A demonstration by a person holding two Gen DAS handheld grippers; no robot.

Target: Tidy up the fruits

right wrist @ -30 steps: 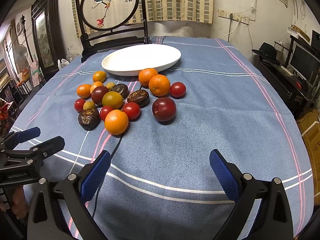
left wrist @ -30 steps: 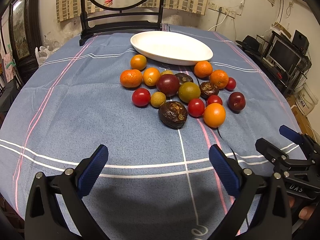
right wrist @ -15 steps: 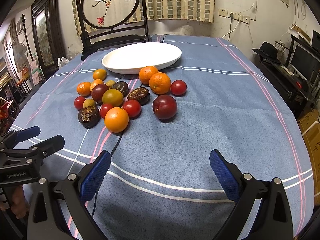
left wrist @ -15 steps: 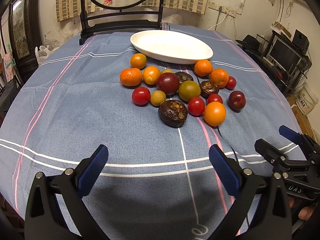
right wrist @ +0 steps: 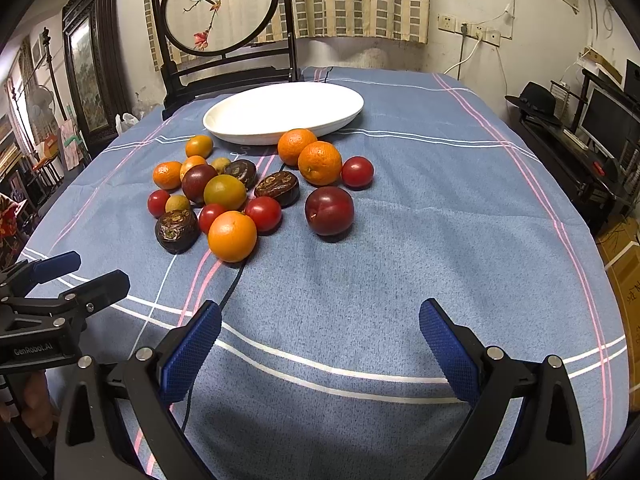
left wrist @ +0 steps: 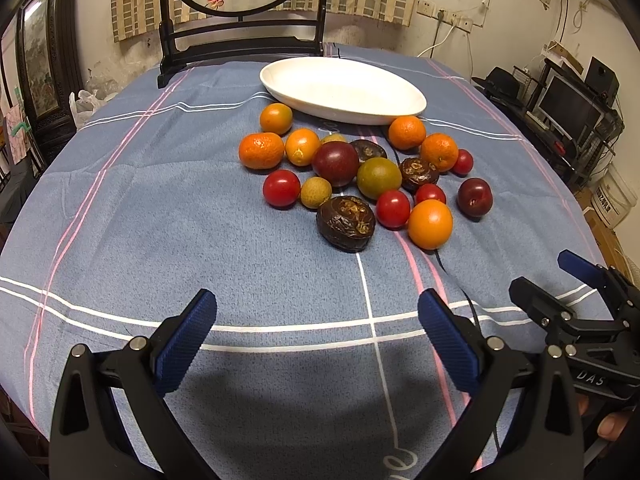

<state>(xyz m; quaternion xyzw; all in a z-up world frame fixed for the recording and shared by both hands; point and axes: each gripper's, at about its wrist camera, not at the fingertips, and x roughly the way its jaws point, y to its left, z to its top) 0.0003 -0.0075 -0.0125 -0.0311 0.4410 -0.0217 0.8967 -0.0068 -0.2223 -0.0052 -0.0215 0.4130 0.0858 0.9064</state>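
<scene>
A cluster of several fruits lies mid-table: oranges (left wrist: 430, 224) (right wrist: 232, 236), red tomatoes (left wrist: 281, 188) (right wrist: 263, 213), dark plums (left wrist: 475, 197) (right wrist: 329, 210), wrinkled dark passion fruits (left wrist: 346, 223) (right wrist: 176, 230) and a green-yellow fruit (left wrist: 379, 177). Behind them sits an empty white oval plate (left wrist: 400, 114) (right wrist: 352, 110). My left gripper (left wrist: 318, 328) is open, short of the cluster, nothing between its fingers. My right gripper (right wrist: 320, 332) is open too, near the table's front, with the plum ahead of it. Each gripper shows at the edge of the other's view.
A blue striped cloth (left wrist: 160, 220) covers the round table. A dark wooden screen stand (left wrist: 240, 40) rises at the far edge. A thin black cable (right wrist: 234, 280) runs from under the orange toward me. Shelves with a monitor (left wrist: 568, 108) stand to the right.
Both views have crept slightly forward and tilted, so the fruits sit a little lower in frame. Both grippers stay open; no fruit has moved.
</scene>
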